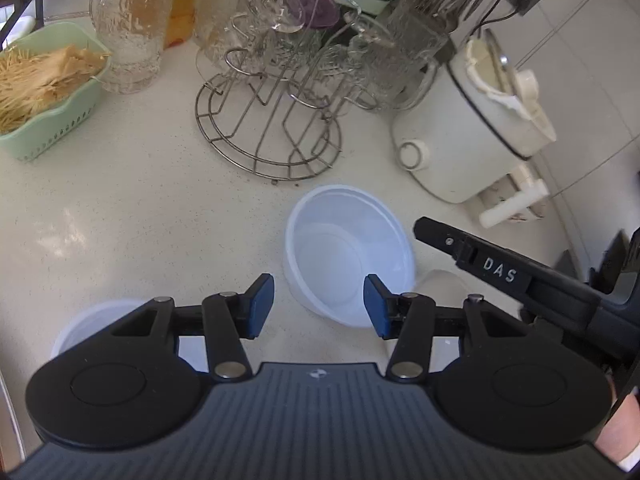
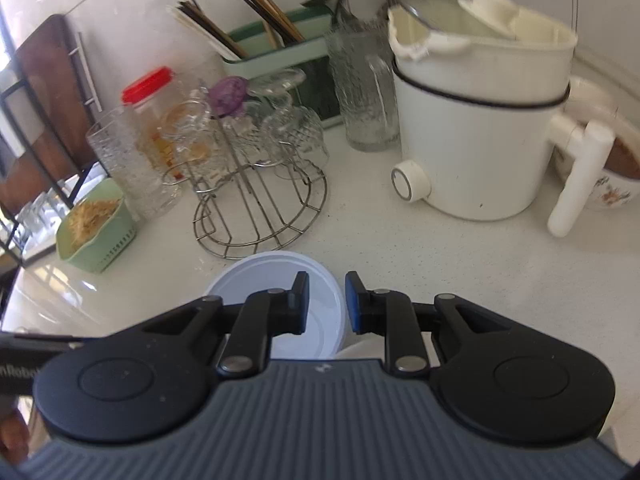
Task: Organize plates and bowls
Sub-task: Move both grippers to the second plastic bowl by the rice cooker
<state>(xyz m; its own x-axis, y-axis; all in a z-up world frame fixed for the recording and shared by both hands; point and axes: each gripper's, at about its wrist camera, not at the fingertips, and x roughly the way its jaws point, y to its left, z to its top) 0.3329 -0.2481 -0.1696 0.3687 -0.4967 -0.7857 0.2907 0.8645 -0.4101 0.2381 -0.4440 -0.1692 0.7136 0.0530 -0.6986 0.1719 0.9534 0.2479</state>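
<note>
A white bowl [image 1: 348, 256] stands on the pale counter [image 1: 140, 208], just in front of my left gripper [image 1: 319, 306]. That gripper is open, its blue pads wide apart with nothing between them. A second white bowl [image 1: 80, 328] lies at the lower left, half hidden by the gripper's arm. My right gripper [image 1: 416, 226] reaches in from the right to the first bowl's right rim. In the right wrist view the right gripper [image 2: 326, 304] hovers over that bowl [image 2: 276, 280]. Its pads stand a narrow gap apart, the rim shows through the gap, and nothing is pressed.
Another white rounded piece [image 1: 440, 284] lies beside the bowl, mostly hidden. Behind stand a wire rack of glasses [image 1: 268, 128], a white electric pot [image 1: 468, 128], a green basket [image 1: 52, 92], tall glasses [image 1: 132, 20] and a flowered bowl [image 2: 616, 176]. A hand [image 1: 616, 436] shows at the lower right.
</note>
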